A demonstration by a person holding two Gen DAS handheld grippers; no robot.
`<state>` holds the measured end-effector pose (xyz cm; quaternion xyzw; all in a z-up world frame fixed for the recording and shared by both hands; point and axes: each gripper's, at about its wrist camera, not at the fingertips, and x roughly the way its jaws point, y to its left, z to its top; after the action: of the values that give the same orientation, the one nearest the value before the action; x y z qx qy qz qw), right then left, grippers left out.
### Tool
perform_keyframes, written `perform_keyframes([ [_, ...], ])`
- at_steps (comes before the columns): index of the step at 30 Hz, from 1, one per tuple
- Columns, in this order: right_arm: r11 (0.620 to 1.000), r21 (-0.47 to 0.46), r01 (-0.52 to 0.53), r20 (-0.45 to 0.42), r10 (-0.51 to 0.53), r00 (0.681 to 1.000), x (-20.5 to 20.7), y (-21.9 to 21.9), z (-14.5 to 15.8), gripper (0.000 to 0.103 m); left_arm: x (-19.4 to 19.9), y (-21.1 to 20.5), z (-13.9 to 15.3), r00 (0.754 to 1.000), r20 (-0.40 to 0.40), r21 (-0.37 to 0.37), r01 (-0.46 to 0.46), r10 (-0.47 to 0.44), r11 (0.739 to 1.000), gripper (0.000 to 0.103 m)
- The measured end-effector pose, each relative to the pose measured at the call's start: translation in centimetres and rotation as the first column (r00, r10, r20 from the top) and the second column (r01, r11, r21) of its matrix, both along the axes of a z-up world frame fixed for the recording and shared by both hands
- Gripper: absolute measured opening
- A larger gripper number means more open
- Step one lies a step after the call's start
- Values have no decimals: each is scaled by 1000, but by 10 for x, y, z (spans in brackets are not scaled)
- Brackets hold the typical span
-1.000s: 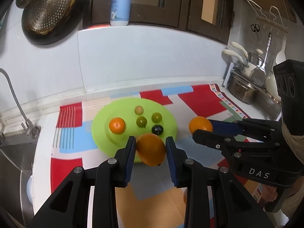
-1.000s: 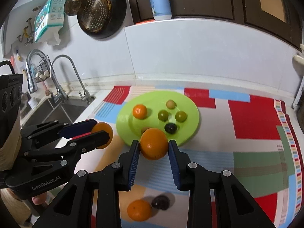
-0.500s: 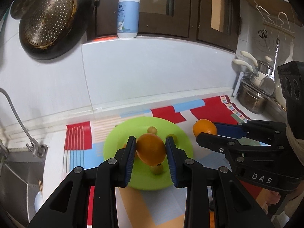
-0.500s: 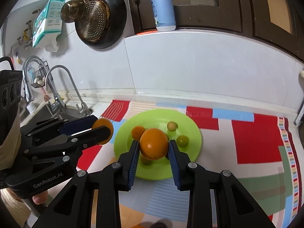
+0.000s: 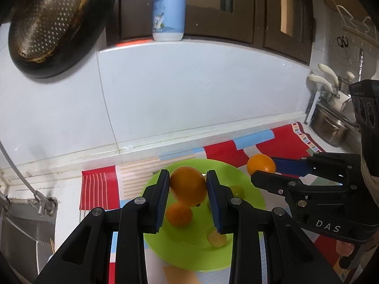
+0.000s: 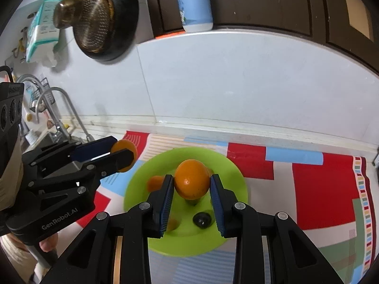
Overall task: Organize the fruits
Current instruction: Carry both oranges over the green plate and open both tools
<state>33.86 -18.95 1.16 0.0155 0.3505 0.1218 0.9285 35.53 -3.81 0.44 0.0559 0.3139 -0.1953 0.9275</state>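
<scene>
Both claws raised — gripping oranges.

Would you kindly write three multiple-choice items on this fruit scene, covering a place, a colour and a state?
1. Where does the blue-labelled bottle stand?
A. on the ledge above the white wall
B. in the sink
C. on the plate

2. What colour is the plate?
A. red
B. white
C. green

3. What is the left gripper doing?
A. hanging open
B. holding an orange
C. resting on the mat

Key: 1 A, the bottle sits up on the ledge; 2 C, the rim is lime green; 3 B, the jaws clamp the orange.
</scene>
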Motion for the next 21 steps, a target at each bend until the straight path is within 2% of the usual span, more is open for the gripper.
perform_keyframes([
  [11,1000,-7,17,-72,-17,997,40,-7,-30,32,42,-5,-34,997,-74,33,4,-2,999,32],
  [21,1000,-1,28,-132,-28,991,67,-14,-56,33,63,-14,-59,992,-124,63,19,-11,998,32],
])
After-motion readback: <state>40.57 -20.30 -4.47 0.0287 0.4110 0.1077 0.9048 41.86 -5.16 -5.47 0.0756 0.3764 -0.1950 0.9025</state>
